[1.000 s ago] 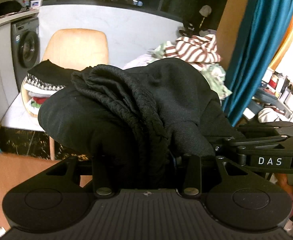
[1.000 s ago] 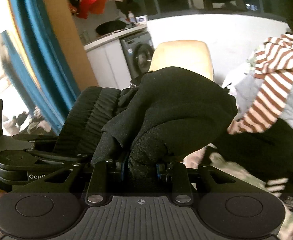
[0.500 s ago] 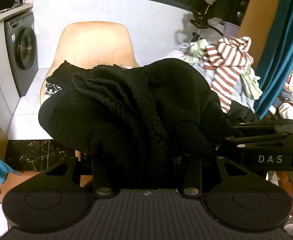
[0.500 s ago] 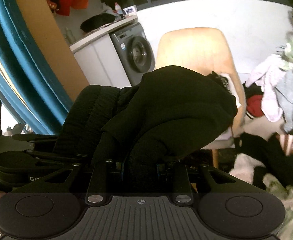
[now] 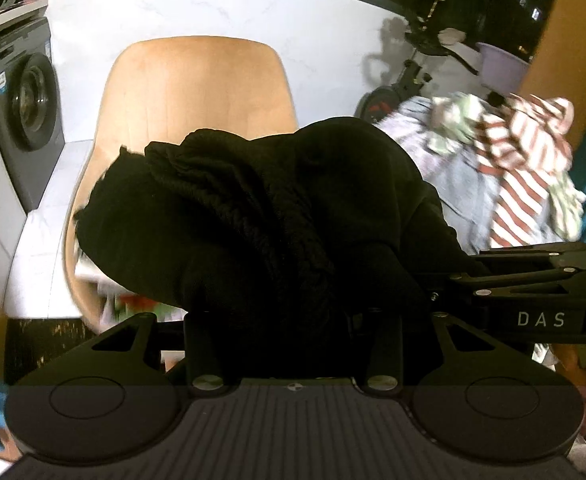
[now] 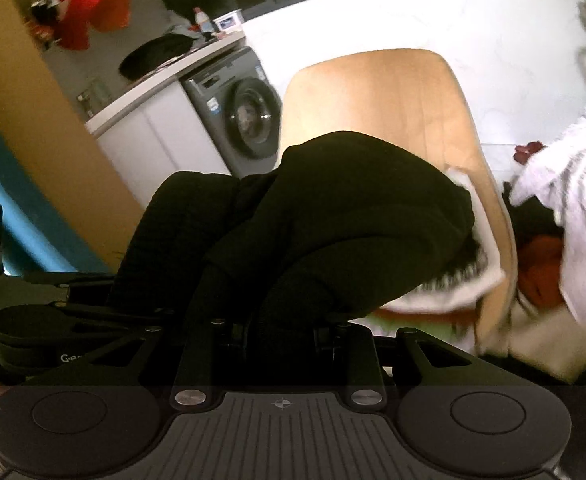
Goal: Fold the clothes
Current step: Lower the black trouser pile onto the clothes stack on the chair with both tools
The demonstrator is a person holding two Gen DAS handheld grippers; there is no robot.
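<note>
Black garment, bundled and thick, rides in the air between both tools, right in front of the tan chair! The left gripper is clamped on a bunched ribbed edge of it, fingers buried in the cloth, and the right gripper bites the same bundle from the other side, so both are closed on fabric. Each tool shows at the edge of the other's view, so they sit just beside each other.

How far along? I judge this piece to be folded and on its way to the stack: layers lie doubled over one another, and beneath the bundle a pile of folded clothes already rests on the chair seat. Setting it down and letting go is not yet done. Off to the right, a loose heap with a red-striped top waits, so plenty is left.

Orientation: the bundle's long axis runs side to side across the two tools, with its bulk bulging forward toward the chair back. Which end is the waist or hem I cannot tell.
</note>
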